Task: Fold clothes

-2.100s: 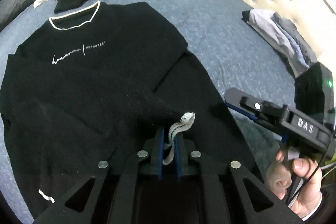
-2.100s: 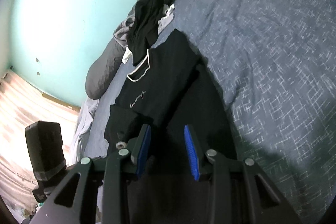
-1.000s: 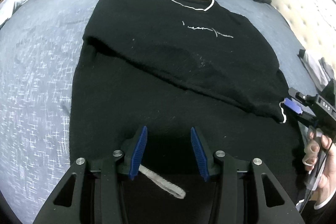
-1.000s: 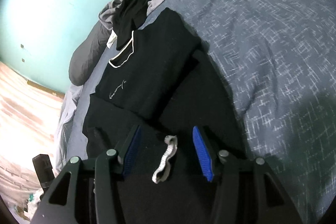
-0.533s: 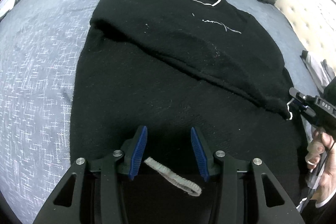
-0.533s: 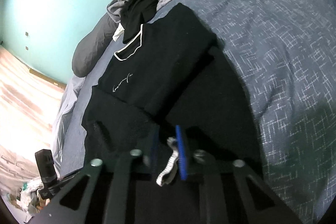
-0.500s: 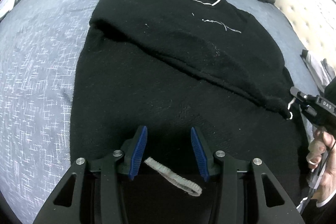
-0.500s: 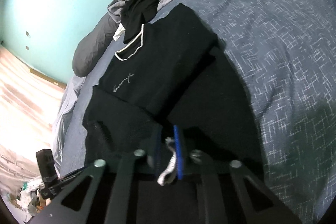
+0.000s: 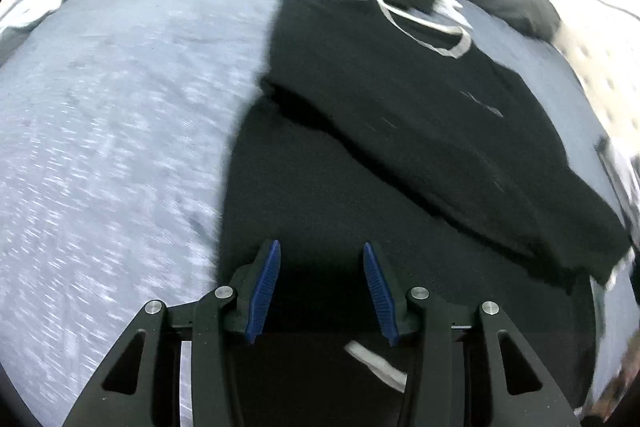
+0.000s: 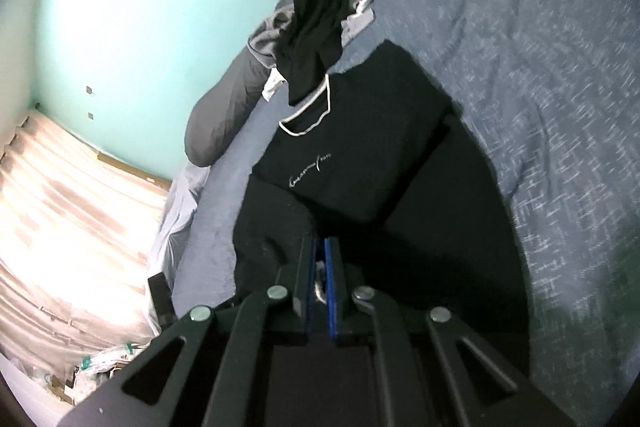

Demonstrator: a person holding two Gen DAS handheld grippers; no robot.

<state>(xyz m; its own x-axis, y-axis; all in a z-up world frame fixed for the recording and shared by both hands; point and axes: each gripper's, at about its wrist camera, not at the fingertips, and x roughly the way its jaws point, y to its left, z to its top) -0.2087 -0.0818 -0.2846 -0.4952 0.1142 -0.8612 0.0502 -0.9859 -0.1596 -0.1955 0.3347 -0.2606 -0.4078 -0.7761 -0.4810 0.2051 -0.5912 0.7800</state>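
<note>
A black sweater (image 9: 400, 155) with a white-trimmed collar (image 9: 424, 31) lies flat on the blue-grey bed cover (image 9: 120, 147), one sleeve folded across its body. My left gripper (image 9: 320, 267) hangs open over the sweater's lower part near its left edge, nothing between its blue pads. A white cuff (image 9: 376, 363) lies just below its fingers. In the right wrist view my right gripper (image 10: 320, 247) is shut on the other sleeve's white cuff (image 10: 319, 283), held above the sweater (image 10: 360, 155).
A heap of dark and grey clothes (image 10: 316, 23) sits beyond the collar against grey pillows (image 10: 224, 119). A teal wall (image 10: 160, 7) and a pale curtain (image 10: 60, 227) stand past the bed. The picture blurs at the left wrist view's right edge.
My right gripper has shut on the white cuff and lifted it. My left gripper, still open, has slid toward the sweater's left edge, so the sweater sits further right in its view.
</note>
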